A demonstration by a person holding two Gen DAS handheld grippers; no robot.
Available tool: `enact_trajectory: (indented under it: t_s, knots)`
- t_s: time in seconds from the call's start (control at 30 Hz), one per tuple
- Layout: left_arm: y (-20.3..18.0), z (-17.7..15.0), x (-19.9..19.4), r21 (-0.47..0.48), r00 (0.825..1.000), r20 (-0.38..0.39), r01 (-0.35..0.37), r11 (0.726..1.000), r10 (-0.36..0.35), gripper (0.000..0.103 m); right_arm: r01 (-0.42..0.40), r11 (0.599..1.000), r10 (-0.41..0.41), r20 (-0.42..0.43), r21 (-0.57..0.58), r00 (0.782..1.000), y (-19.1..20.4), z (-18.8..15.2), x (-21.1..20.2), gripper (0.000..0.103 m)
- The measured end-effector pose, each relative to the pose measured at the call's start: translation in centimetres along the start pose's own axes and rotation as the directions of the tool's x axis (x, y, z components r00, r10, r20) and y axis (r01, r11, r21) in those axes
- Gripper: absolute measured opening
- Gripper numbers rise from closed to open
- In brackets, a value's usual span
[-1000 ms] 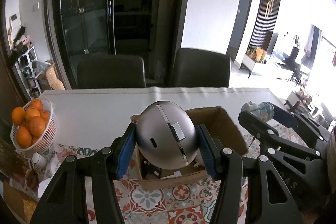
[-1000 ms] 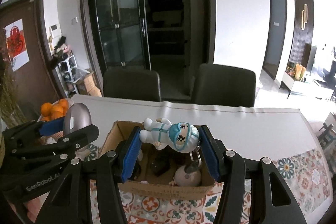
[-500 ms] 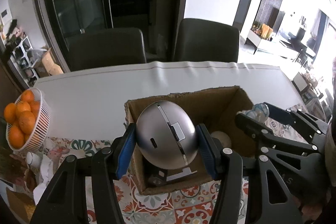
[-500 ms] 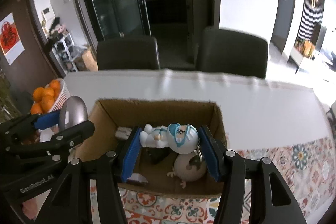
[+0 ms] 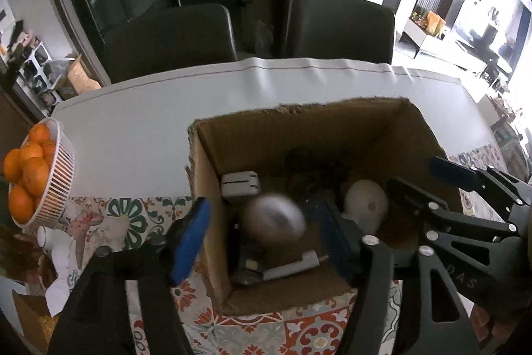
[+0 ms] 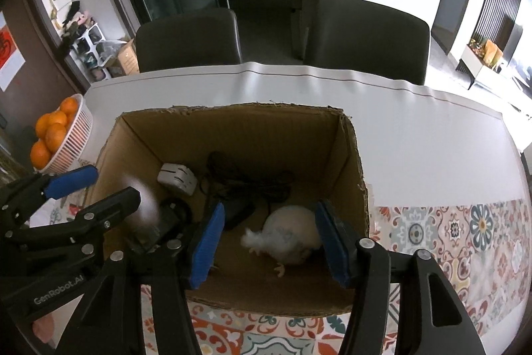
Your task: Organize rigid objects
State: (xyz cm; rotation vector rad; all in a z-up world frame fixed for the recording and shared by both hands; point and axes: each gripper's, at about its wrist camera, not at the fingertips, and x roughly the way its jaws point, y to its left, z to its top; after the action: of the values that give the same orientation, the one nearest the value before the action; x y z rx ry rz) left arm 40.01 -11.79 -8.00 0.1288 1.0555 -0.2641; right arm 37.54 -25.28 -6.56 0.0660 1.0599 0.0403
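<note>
Both wrist views close above, facing down; share cardboard box point(image 5: 332, 128).

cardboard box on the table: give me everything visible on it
The cardboard box is plain brown corrugated card, open-topped, with ragged, torn-looking upper edges and no flaps visible. It stands upright on the table, its near part on a patterned mat and its far part on white cloth. Inside lie a white slotted gadget, a tangle of black cable, a pale round toy and a blurred silver ball. Both grippers hang over its near edge.
</note>
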Motion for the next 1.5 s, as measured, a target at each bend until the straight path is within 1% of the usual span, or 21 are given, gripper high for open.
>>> enact_trajectory:
  t_s: [0.07,0.1,0.17,0.3,0.37,0.43,0.5,0.53,0.6,0.73,0.8,0.87,0.9,1.0,1.1,1.3,1.47,1.5]
  knots:
    - [0.1,0.1,-0.5,-0.003,1.000,0.013,-0.028,1.000,0.028,0.076,0.009,1.000,-0.008,-0.006,0.006,1.000,-0.1,0.1,-0.1,0.066]
    - [0.1,0.1,-0.9,-0.002,0.999,0.023,-0.043,0.999,0.043,0.077,0.018,1.000,-0.018,-0.003,0.012,1.000,-0.2,0.1,-0.4,0.067]
    - [0.2,-0.2,-1.7,-0.003,0.997,0.043,-0.066,0.998,0.066,0.082,0.043,0.999,-0.043,0.015,0.030,0.999,-0.4,-0.1,-1.1,0.070]
    - [0.5,-1.2,-3.9,-0.028,0.988,0.096,-0.115,0.993,0.117,0.085,0.085,0.995,-0.088,0.066,0.056,0.994,-0.3,-0.7,-3.4,0.070]
    - [0.7,-2.1,-5.3,-0.039,0.984,0.127,-0.117,0.992,0.121,0.096,0.108,0.992,-0.114,0.098,0.068,0.989,0.0,-1.2,-4.7,0.071]
    - [0.9,-3.0,-6.9,-0.044,0.977,0.170,-0.121,0.992,0.127,0.098,0.123,0.988,-0.135,0.141,0.091,0.981,0.3,-2.2,-6.7,0.074]
    - [1.0,-4.0,-8.6,-0.052,0.964,0.214,-0.147,0.988,0.155,0.101,0.142,0.985,-0.160,0.192,0.101,0.968,0.8,-3.1,-8.4,0.079]
    - [1.0,-4.5,-9.4,-0.055,0.958,0.236,-0.157,0.986,0.166,0.103,0.152,0.983,-0.170,0.208,0.100,0.963,1.0,-3.4,-9.0,0.080]
    - [1.1,-5.4,-10.9,-0.064,0.944,0.273,-0.173,0.983,0.184,0.103,0.168,0.981,-0.189,0.254,0.102,0.949,1.5,-4.4,-10.8,0.083]
    - [1.1,-7.4,-14.0,-0.089,0.919,0.334,-0.189,0.978,0.208,0.103,0.173,0.978,-0.201,0.315,0.114,0.928,2.3,-6.1,-13.7,0.089]
    - [1.1,-8.3,-15.5,-0.097,0.902,0.368,-0.204,0.974,0.225,0.103,0.177,0.977,-0.209,0.344,0.121,0.915,2.7,-7.0,-15.2,0.094]
    - [1.0,-9.2,-17.0,-0.106,0.885,0.400,-0.214,0.971,0.239,0.103,0.176,0.977,-0.209,0.368,0.122,0.906,3.1,-7.6,-16.3,0.095]
    - [1.0,-9.7,-17.9,-0.119,0.873,0.419,-0.219,0.968,0.249,0.103,0.181,0.975,-0.217,0.385,0.128,0.897,3.3,-8.1,-17.2,0.096]
    - [1.1,-10.8,-19.6,-0.139,0.853,0.452,-0.221,0.965,0.260,0.103,0.188,0.973,-0.227,0.419,0.133,0.879,3.8,-9.0,-18.8,0.099]
    - [1.1,-11.9,-21.3,-0.141,0.841,0.477,-0.212,0.967,0.254,0.103,0.201,0.971,-0.237,0.451,0.127,0.861,4.4,-10.1,-20.7,0.099]
    - [0.6,-14.1,-24.2,-0.142,0.822,0.521,-0.182,0.973,0.229,0.103,0.180,0.974,-0.226,0.497,0.139,0.838,4.8,-12.4,-23.9,0.099]
    - [0.4,-15.0,-25.9,-0.138,0.808,0.547,-0.173,0.975,0.221,0.103,0.188,0.973,-0.232,0.525,0.137,0.819,5.3,-13.5,-25.9,0.099]
    - [0.4,-15.1,-26.2,-0.138,0.802,0.554,-0.177,0.975,0.224,0.103,0.194,0.971,-0.237,0.531,0.137,0.813,5.5,-13.8,-26.3,0.100]
